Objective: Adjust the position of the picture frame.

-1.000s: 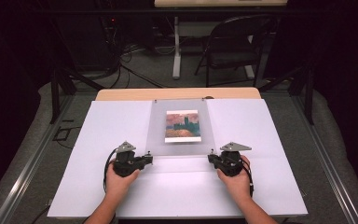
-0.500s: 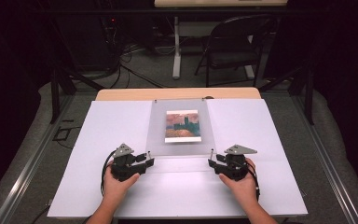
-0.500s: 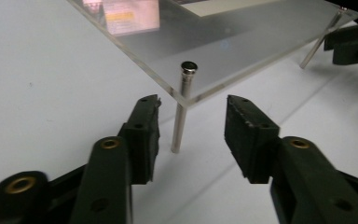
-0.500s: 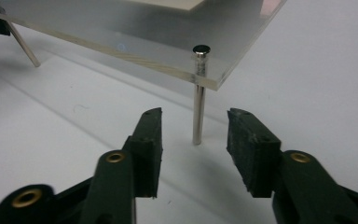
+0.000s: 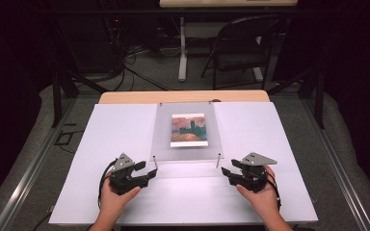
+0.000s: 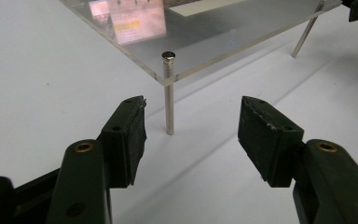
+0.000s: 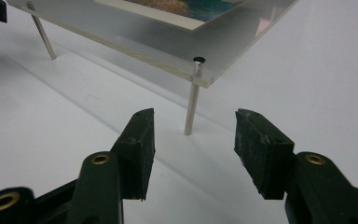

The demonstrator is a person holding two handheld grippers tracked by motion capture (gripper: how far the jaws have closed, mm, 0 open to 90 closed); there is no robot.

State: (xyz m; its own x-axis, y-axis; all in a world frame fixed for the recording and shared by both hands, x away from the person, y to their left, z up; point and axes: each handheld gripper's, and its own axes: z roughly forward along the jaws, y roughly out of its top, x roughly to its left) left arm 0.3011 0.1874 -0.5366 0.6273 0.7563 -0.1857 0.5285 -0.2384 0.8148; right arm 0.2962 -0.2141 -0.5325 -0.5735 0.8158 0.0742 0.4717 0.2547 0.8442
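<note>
A: High view. The clear acrylic frame (image 5: 187, 131) with a printed picture (image 5: 188, 130) inside stands on thin metal legs mid-table, on the white board (image 5: 96, 159). The left gripper (image 5: 147, 172) and right gripper (image 5: 225, 173) sit just off its near corners, one each side, probably so the panel could be set down level.

B: Jaws?

A: Both have just been opening; nothing sits between them. Left gripper view: black pads (image 6: 130, 135) are spread, with the near-left leg (image 6: 168, 93) beyond them, untouched.

B: Right gripper view?

A: Same layout. The pads (image 7: 137, 149) are released and the near-right leg (image 7: 193, 95) is standing free. All legs seem planted, though the far ones are too small to confirm.
</note>
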